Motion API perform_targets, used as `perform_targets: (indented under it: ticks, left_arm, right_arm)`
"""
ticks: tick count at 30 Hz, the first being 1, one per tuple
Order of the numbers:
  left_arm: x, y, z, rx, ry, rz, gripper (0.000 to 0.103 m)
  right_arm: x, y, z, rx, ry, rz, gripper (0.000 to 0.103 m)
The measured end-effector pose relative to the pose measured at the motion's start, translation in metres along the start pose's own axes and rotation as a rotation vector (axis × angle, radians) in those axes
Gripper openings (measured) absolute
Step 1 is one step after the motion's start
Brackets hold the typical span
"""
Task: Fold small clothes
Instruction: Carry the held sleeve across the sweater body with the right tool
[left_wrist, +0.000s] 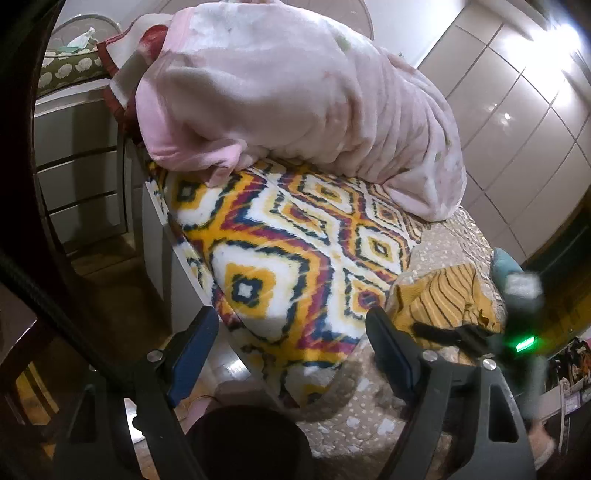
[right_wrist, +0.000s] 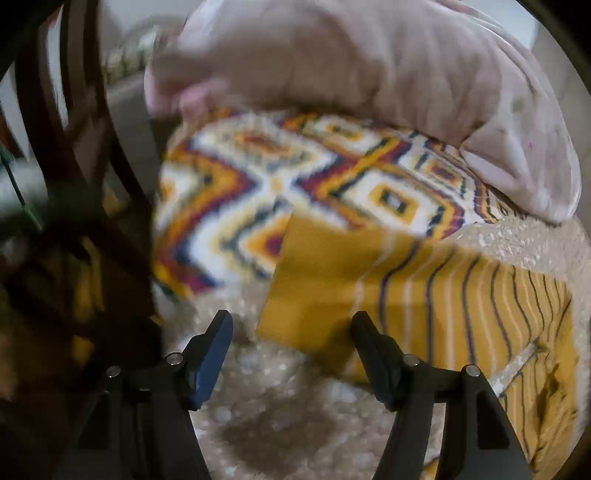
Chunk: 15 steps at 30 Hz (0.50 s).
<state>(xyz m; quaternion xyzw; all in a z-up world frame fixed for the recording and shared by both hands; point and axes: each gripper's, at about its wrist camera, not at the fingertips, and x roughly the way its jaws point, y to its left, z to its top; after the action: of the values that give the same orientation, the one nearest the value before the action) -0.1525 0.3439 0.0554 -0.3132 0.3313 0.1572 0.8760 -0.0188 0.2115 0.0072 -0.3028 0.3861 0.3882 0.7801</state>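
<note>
Garment (right_wrist: 424, 295), mustard with thin stripes, lies flat on the bed just ahead of the right gripper (right_wrist: 291, 325).

Both tools stand with jaws apart and nothing between them; the left gripper (left_wrist: 291, 325) hovers with the garment off to its right. The knit looks light, soft and floppy, likely to sag, so pinching a corner or the plain folded edge nearest the right fingers seems best. Beyond: a patterned blanket (right_wrist: 258, 177), then a pink quilt (right_wrist: 369, 66).
</note>
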Motion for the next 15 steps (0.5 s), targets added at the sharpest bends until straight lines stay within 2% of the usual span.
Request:
perform_targets:
  ticks: [1,2,3,4,6,10,12,15]
  left_arm:
    - [-0.003,-0.001,0.0,0.004,-0.005,0.002,0.081]
    - [-0.006,-0.003,0.0,0.008,-0.012,0.006,0.081]
    - [-0.008,-0.005,0.001,0.011,-0.017,0.009,0.081]
    - [-0.011,-0.007,0.001,0.013,-0.022,0.013,0.081]
    - [-0.013,-0.012,0.001,0.015,-0.024,0.01,0.081]
    - [-0.017,-0.036,-0.002,0.065,-0.019,-0.001,0.081]
    - [-0.016,-0.052,-0.005,0.102,-0.01,-0.005,0.081]
    - [-0.012,-0.078,-0.012,0.161,0.007,-0.024,0.081]
  right_arm:
    - [0.002,0.002,0.0,0.0,-0.032,-0.019,0.072]
    - [0.003,-0.002,-0.002,0.024,-0.045,-0.006,0.061]
    - [0.003,-0.01,0.002,0.085,-0.046,0.014,0.029]
    - [0.002,-0.019,0.006,0.145,-0.041,0.023,0.029]
    - [-0.006,-0.04,0.011,0.248,-0.071,0.045,0.019]
    - [-0.046,-0.078,0.001,0.346,-0.158,-0.003,0.016]
    - [-0.079,-0.111,-0.016,0.406,-0.209,-0.05,0.016]
    - [-0.133,-0.179,-0.061,0.55,-0.269,-0.138,0.016]
